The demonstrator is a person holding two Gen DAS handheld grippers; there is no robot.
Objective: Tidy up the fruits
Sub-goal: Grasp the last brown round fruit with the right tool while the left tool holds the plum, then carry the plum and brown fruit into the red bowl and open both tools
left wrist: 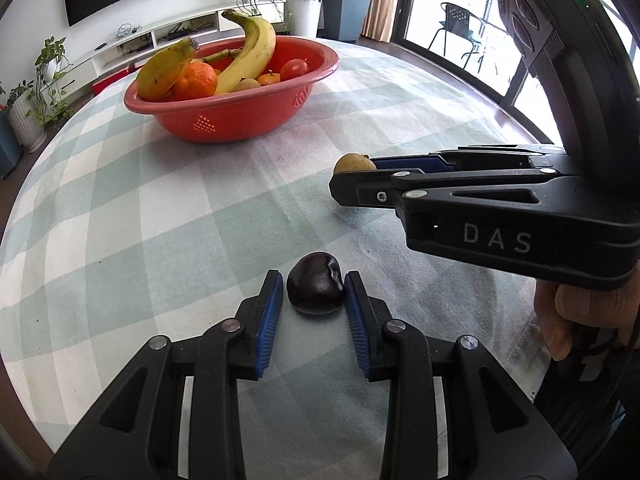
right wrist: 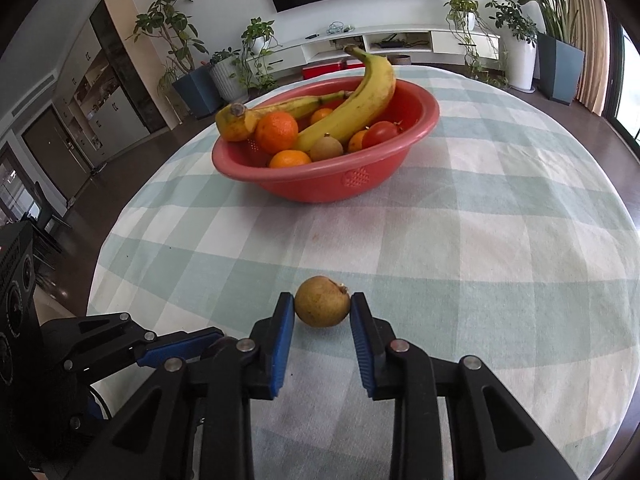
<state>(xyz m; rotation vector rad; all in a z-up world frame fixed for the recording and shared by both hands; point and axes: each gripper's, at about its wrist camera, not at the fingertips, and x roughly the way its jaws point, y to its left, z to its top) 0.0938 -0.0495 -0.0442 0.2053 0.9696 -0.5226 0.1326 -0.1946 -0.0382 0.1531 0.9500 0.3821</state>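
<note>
While both pairs of fingers were already closed on fruit, the near work was simply to keep each hold square. The left gripper point(left wrist: 315, 294) pinched the dark plum point(left wrist: 316, 289), which sat on the checked counter point(left wrist: 168, 208) between its blue pads; the right gripper point(right wrist: 322, 312) clamped the brownish round fruit point(right wrist: 322, 301) the same way, just beside the left one. A good lift, I judged, would go straight up before any swing, with gentle pressure, since both fruits looked small and likely to roll. Beyond them lay an open stretch of cloth, nothing in the path. Farther off stood the red bowl point(right wrist: 384, 184), already crowded with bananas point(right wrist: 352, 108) and oranges point(right wrist: 277, 131); room remained near its front rim. The counter's far edge curved away behind it.
</note>
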